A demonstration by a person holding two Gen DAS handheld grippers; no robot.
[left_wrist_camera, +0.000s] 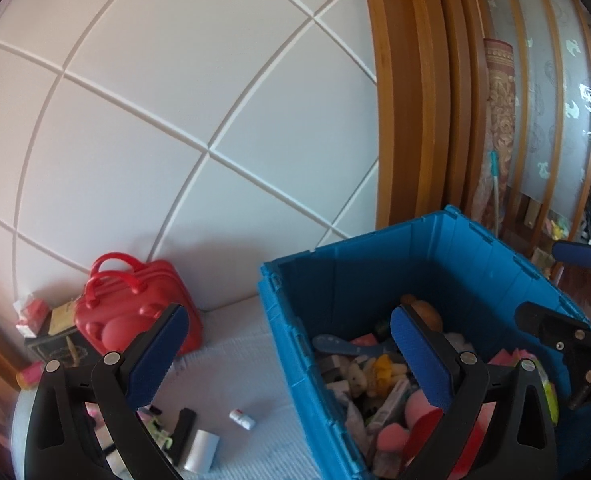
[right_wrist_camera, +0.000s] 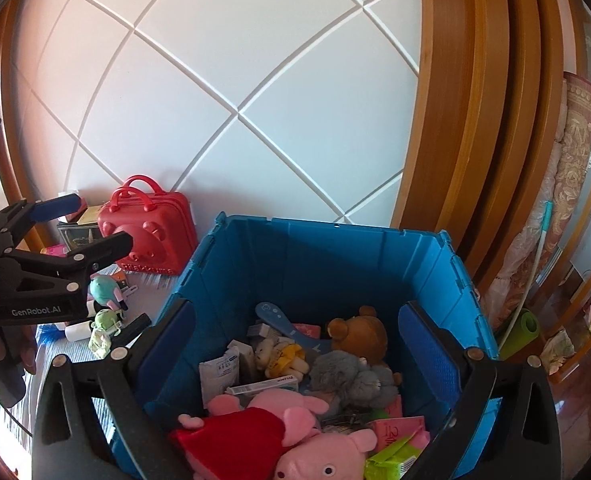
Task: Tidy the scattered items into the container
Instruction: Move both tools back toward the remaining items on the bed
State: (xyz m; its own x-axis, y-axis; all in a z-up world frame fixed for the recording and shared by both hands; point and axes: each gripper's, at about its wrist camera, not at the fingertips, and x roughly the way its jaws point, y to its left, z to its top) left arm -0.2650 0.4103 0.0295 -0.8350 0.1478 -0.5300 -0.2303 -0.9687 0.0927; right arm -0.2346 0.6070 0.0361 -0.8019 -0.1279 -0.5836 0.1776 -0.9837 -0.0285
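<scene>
1. Blue crate (right_wrist_camera: 327,256): open top, standing on a pale bedcover (left_wrist_camera: 235,364) by a white panelled wall (left_wrist_camera: 175,120). Part filled w/ soft toys & small boxes.
2. Crate contents, right wrist view: brown bear (right_wrist_camera: 361,334), grey plush (right_wrist_camera: 351,376), pink pig toys (right_wrist_camera: 295,432) w/ red dress, small yellow-shirted bear (right_wrist_camera: 281,356), blue spoon-shaped item (right_wrist_camera: 273,316), green packet (right_wrist_camera: 395,456).
3. Right gripper (right_wrist_camera: 295,356): over the crate, jaws spread wide, nothing btwn pads.
4. Left gripper (left_wrist_camera: 291,360): jaws spread wide, empty; one finger over the bedcover, the other over the crate interior.
5. Still outside crate, on bedcover: white tube (left_wrist_camera: 242,418), silver cylinder (left_wrist_camera: 201,450), black item (left_wrist_camera: 183,426), teal plush (right_wrist_camera: 103,288), green figure (right_wrist_camera: 103,330).
6. Red bear-face case (left_wrist_camera: 135,312): upright against the wall, left of crate.
</scene>
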